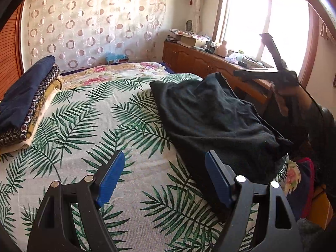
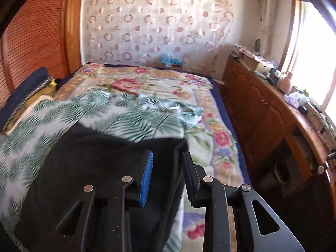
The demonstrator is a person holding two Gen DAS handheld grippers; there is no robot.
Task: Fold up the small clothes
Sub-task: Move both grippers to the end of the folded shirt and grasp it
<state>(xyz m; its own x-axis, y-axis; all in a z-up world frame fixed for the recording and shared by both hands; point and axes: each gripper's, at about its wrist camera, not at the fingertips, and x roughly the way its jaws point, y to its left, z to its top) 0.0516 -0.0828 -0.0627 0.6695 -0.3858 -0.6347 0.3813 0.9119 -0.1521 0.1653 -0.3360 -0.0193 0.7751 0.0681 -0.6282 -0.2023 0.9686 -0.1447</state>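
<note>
We read no writing. Our left gripper (image 1: 164, 178) fingers spread wide, empty, near the black knit garment (image 1: 212, 115) on the leaf-print bedsheet (image 1: 88, 126); our right gripper (image 2: 167, 176) fingers gape at its edge.

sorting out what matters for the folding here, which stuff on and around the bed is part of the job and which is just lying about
Part of the job:
- black garment on the palm-leaf sheet
- stack of folded clothes
- left gripper, open
- right gripper, open over the garment's edge

Just lying about:
- floral blanket
- wooden cabinet with clutter on top
- blue box by the curtain
</note>
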